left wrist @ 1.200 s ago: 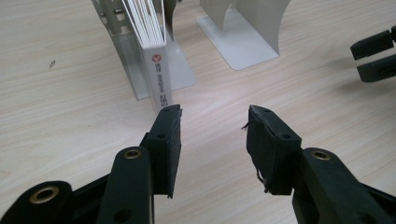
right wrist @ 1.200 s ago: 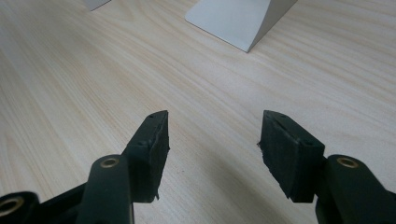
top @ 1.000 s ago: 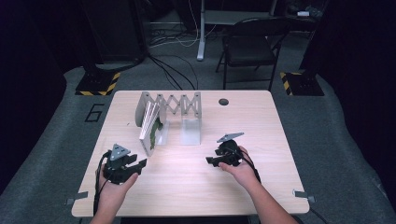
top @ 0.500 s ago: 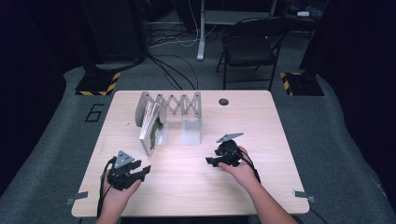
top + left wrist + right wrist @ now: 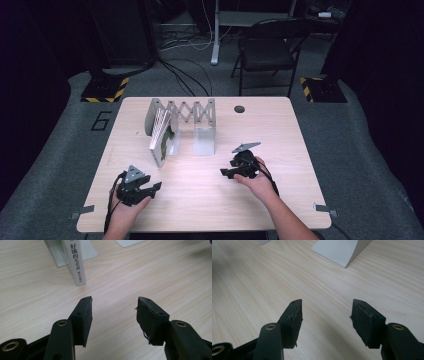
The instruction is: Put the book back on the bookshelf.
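A white book (image 5: 159, 135) with Chinese print on its spine (image 5: 76, 262) stands upright at the left end of a grey accordion book rack (image 5: 187, 111) on the wooden table (image 5: 280, 130). My left gripper (image 5: 156, 187) hovers low over the near left of the table, short of the book. It is open, its jaws (image 5: 115, 300) have just been opening, and only bare wood lies between them. My right gripper (image 5: 225, 172) rests in a hand at the middle right, open (image 5: 327, 302) with nothing in it, pointing toward the rack's right end plate (image 5: 342, 250).
A small round dark spot (image 5: 239, 109) marks the table's far side. Beyond the table stand a folding chair (image 5: 267, 50) and floor cables. Bare wood lies between the two grippers and along the front edge.
My left gripper has sunk toward the table near its front edge, and its jaws stand wider than before. The right gripper has kept still.
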